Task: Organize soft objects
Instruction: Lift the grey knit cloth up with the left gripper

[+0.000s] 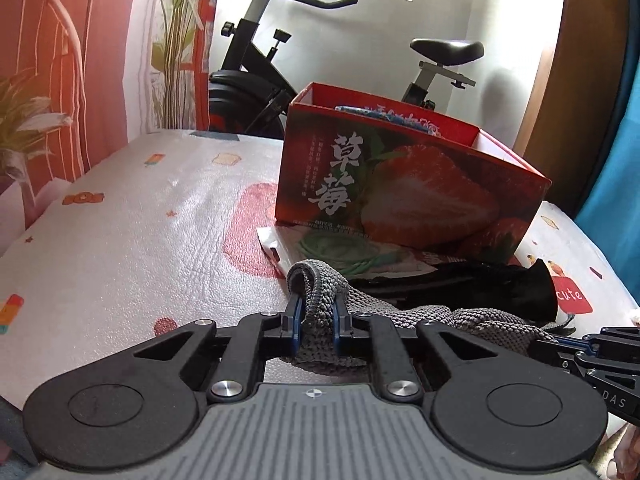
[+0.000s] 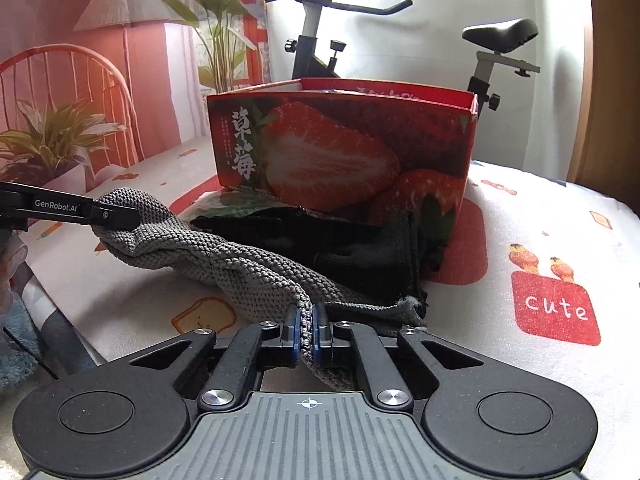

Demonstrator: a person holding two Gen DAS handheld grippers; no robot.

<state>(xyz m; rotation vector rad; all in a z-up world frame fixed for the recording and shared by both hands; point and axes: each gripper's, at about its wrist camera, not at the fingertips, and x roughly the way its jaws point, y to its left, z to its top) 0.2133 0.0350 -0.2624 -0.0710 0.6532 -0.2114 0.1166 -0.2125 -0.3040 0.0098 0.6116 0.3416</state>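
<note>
Both tongs tilt downward over the bed (image 2: 540,216). The left tongs (image 1: 316,316) clamp one end of the grey sock (image 2: 224,260); the right tongs (image 2: 306,328) clamp its other end, before the red box (image 2: 340,148).

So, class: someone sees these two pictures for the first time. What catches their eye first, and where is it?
The red strawberry box stands at the middle of the patterned bed. In front of it, a grey knit cloth stretches between the left tool and the right tool, each shut on one end. An exercise bike stands behind.
</note>
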